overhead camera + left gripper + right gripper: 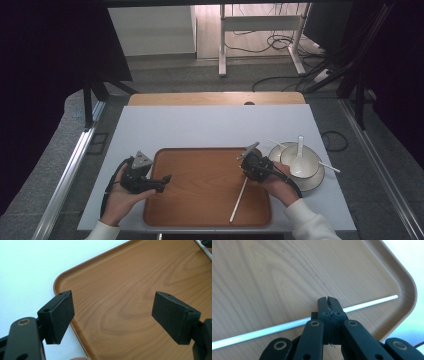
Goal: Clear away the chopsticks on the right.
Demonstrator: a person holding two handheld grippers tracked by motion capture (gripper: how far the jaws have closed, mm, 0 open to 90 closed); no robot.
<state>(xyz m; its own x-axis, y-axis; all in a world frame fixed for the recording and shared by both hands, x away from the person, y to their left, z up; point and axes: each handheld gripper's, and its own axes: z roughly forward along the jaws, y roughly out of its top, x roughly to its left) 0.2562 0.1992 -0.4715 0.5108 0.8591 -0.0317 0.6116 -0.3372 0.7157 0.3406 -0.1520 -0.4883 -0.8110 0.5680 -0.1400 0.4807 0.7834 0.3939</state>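
over the wooden tray (200, 200), the right gripper (328, 301) has its jaws clamped on a white chopstick (274, 327), probably to place it; the left gripper (112, 315), jaws wide and empty, waits at the tray's edge.

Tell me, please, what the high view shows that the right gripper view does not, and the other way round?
The high view alone shows the left gripper, open over the tray's left edge, plus the bowl with a spoon on a plate. The right gripper view alone shows the right gripper shut on the white chopstick, close up. Both share the wooden tray and that chopstick.
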